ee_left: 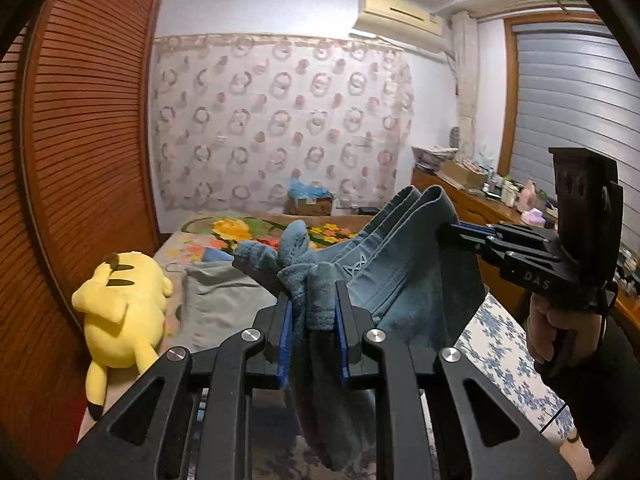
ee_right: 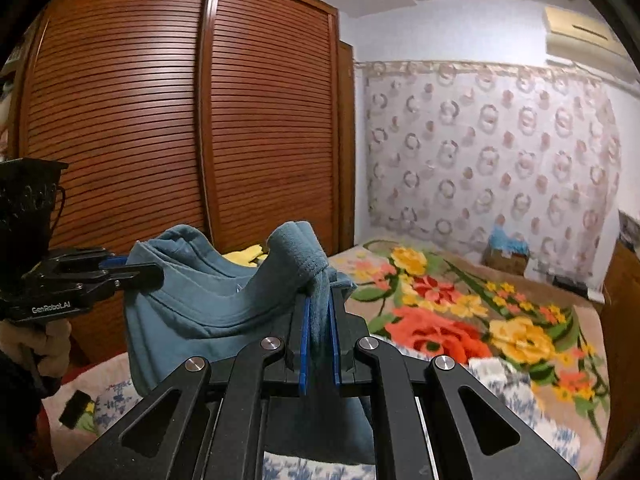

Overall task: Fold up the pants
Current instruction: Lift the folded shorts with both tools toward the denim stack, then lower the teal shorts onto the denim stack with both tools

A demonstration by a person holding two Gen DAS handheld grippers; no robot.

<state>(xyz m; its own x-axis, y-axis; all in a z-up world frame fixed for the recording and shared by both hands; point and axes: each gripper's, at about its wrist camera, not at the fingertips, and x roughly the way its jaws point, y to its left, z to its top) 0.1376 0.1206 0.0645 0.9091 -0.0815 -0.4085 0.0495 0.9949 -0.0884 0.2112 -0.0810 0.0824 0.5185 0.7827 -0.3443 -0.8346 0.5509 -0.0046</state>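
The room is a bedroom, and the work surface is a bed (ee_right: 532, 280) covered by a beige blanket with big red, orange and yellow flowers; nearer to the person lies a white cloth with small blue flowers (ee_left: 504, 352). On the left side stands a brown wooden wardrobe (ee_right: 160, 120) with slatted doors, two door panels showing in the right wrist view. The far wall is covered by one curtain (ee_left: 280, 120) with a pattern of rings, and above it hangs one air conditioner (ee_left: 400, 14). On the right is a wooden dresser (ee_left: 476, 200) with many small things on top, too small to name, and beside it a window with a grey shutter (ee_left: 572, 120). One cardboard box (ee_left: 310, 202) stands at the far end of the bed. On the bed lie one yellow plush toy (ee_left: 120, 312) and one grey garment (ee_left: 224, 300) just beside it. The pants (ee_left: 400, 276), one pair in blue-teal soft fabric, are lifted in the air above the bed and hang between the two grippers. The left gripper (ee_left: 313, 320) has its blue pads pressed together on a bunched part of the pants. The right gripper (ee_right: 319, 320) is also clamped on a fold of the same pants, and the cloth sags between them and falls down below the fingers.
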